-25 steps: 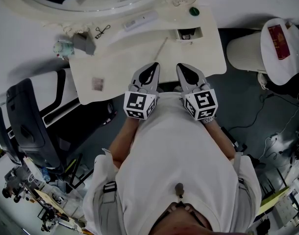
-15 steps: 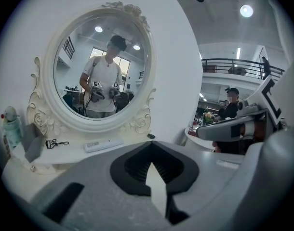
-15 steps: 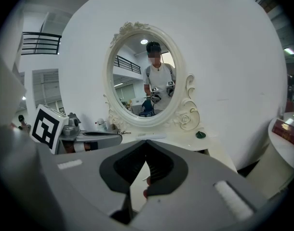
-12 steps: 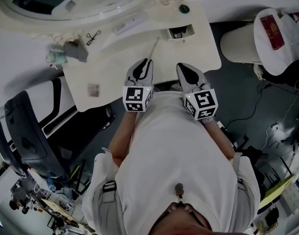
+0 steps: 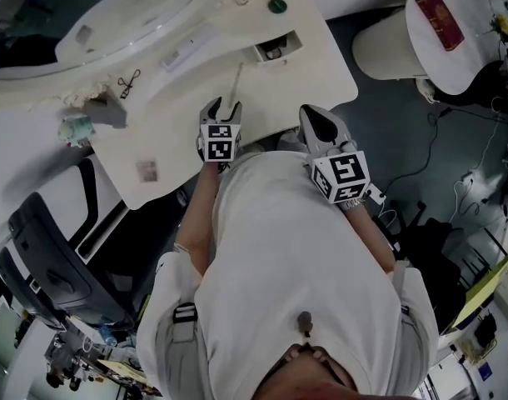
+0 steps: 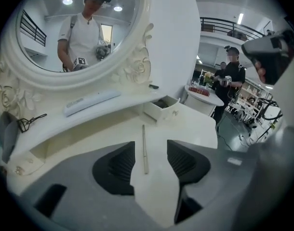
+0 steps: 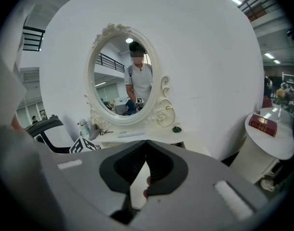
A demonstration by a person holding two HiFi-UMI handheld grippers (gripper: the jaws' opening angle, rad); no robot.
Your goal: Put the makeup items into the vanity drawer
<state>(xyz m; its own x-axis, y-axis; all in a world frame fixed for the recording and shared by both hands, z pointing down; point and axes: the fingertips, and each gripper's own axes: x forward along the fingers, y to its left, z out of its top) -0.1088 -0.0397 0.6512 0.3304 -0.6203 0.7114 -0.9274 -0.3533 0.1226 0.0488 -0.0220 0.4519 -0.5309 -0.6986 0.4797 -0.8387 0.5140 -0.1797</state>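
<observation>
A thin pale makeup stick (image 5: pixel 236 82) lies on the cream vanity top (image 5: pixel 312 77), pointing toward the small open drawer (image 5: pixel 273 50). My left gripper (image 5: pixel 221 112) hovers low over the stick's near end. Its jaws have just been opening and stand open, with the stick (image 6: pixel 144 150) between the pads but untouched. My right gripper (image 5: pixel 314 117) hangs shut at the table's front edge, holding nothing. On the shelf under the mirror lie a flat white case (image 5: pixel 187 47), an eyelash curler (image 5: pixel 127 82) and a green cap (image 5: pixel 276 6).
A grey item (image 5: pixel 104 111) and a teal figure (image 5: pixel 75 128) sit at the vanity's left end, with a small pinkish pad (image 5: pixel 146 171) nearer me. A round white side table (image 5: pixel 387 44) carries a red book (image 5: pixel 440 10). A black chair (image 5: pixel 46 257) stands left.
My left gripper has moved forward and down to the table, over the stick, and its jaws have opened. The right gripper has hardly shifted.
</observation>
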